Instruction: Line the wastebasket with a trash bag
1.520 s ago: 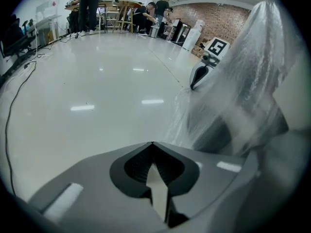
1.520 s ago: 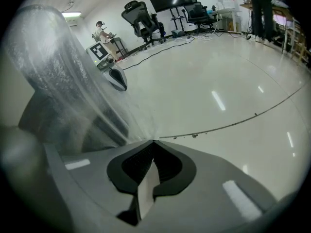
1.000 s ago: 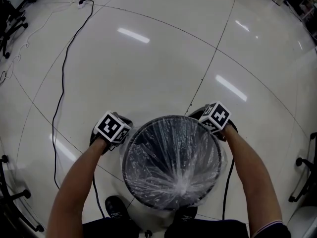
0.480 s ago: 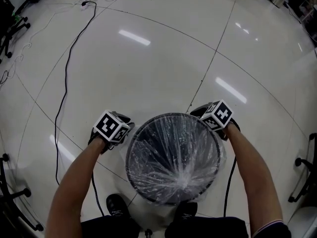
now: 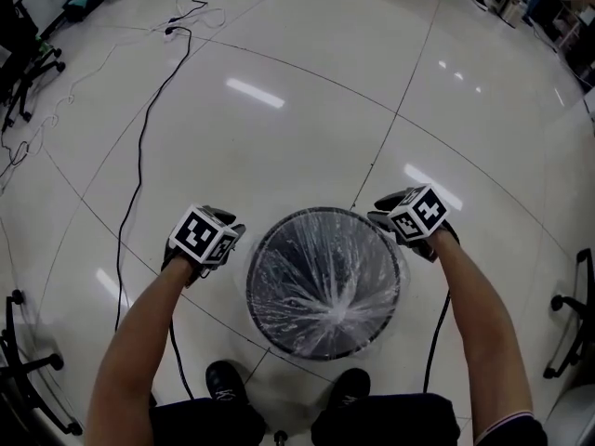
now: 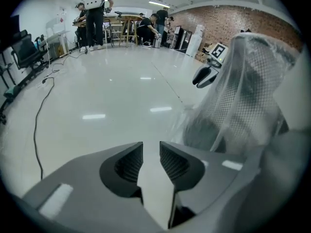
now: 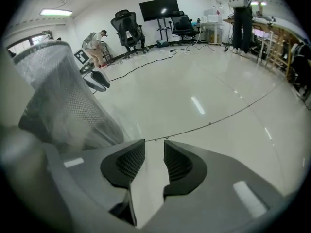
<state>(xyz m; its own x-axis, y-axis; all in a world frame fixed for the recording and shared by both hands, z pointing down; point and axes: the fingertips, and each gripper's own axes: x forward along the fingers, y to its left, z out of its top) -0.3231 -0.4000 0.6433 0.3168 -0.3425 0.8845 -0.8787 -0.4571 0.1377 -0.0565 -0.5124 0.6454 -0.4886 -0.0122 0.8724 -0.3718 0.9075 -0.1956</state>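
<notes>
The left gripper [image 6: 151,160] and right gripper [image 7: 154,160] have just been opening; each pair of jaws stands a little apart, with nothing between them. The wastebasket [image 5: 324,211], trash bag [image 5: 327,291] draped inside it, stands just beside both, between the two grippers.

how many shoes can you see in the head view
2. One black shoe sits at the lower left of the round black mesh wastebasket lined with clear plastic, the other at its lower right; both are partly hidden by the person's legs.
</notes>
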